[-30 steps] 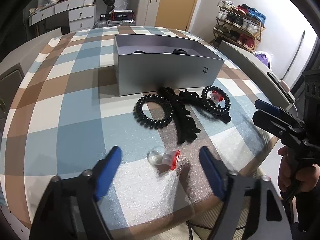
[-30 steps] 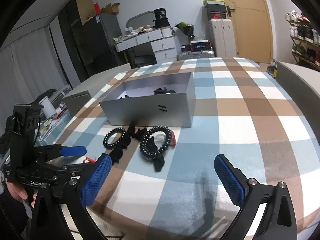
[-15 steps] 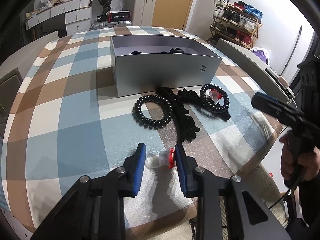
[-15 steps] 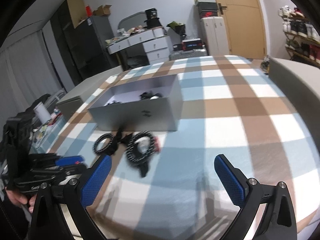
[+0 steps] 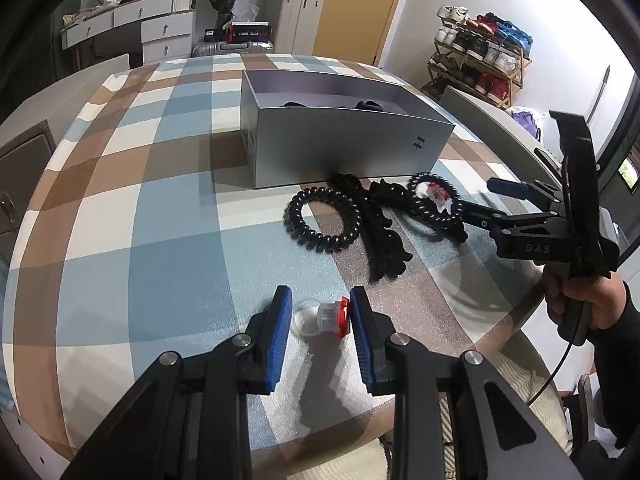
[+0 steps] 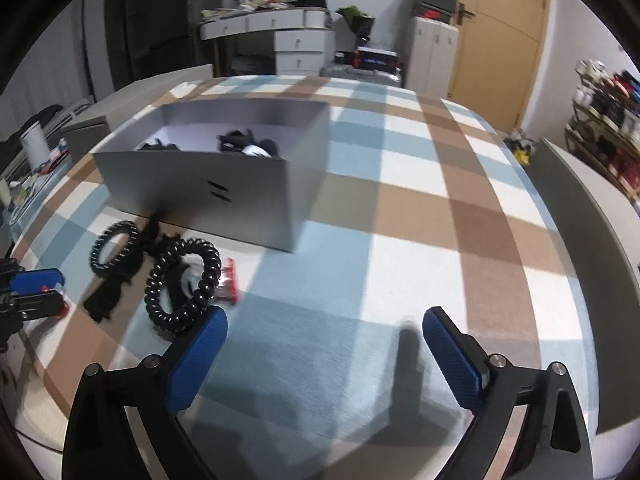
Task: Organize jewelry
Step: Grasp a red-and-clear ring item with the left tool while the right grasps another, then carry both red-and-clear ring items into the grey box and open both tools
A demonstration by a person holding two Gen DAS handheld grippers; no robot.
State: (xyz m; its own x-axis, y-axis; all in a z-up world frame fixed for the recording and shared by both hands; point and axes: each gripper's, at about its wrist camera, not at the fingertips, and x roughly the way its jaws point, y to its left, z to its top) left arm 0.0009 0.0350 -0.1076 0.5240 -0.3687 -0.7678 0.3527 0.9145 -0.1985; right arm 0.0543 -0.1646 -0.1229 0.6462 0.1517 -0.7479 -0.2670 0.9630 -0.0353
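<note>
A clear plastic ring with a red stone (image 5: 326, 316) lies on the checked tablecloth, and my left gripper (image 5: 319, 318) is shut on it, one blue pad against each side. Farther back lie a black coil hair tie (image 5: 320, 240), a black claw clip (image 5: 384, 248) and a second coil tie (image 5: 424, 210) with another red-stoned ring (image 5: 436, 194) inside it. Behind them stands the open grey box (image 5: 348, 152), which holds dark items. My right gripper (image 6: 324, 344) is open and empty, its left pad beside the second coil tie (image 6: 160, 304).
The table edge runs close below both grippers. A person's hand (image 5: 580, 304) holds the right gripper's handle at the right. White drawers (image 6: 300, 44), suitcases and a shoe rack (image 5: 480, 56) stand around the room. Bare cloth (image 6: 420, 220) stretches right of the box.
My left jaws closed from wide open onto the red-stoned ring and have stayed there. The right gripper swung in and rolled, so the second coil tie now sits beside its left pad.
</note>
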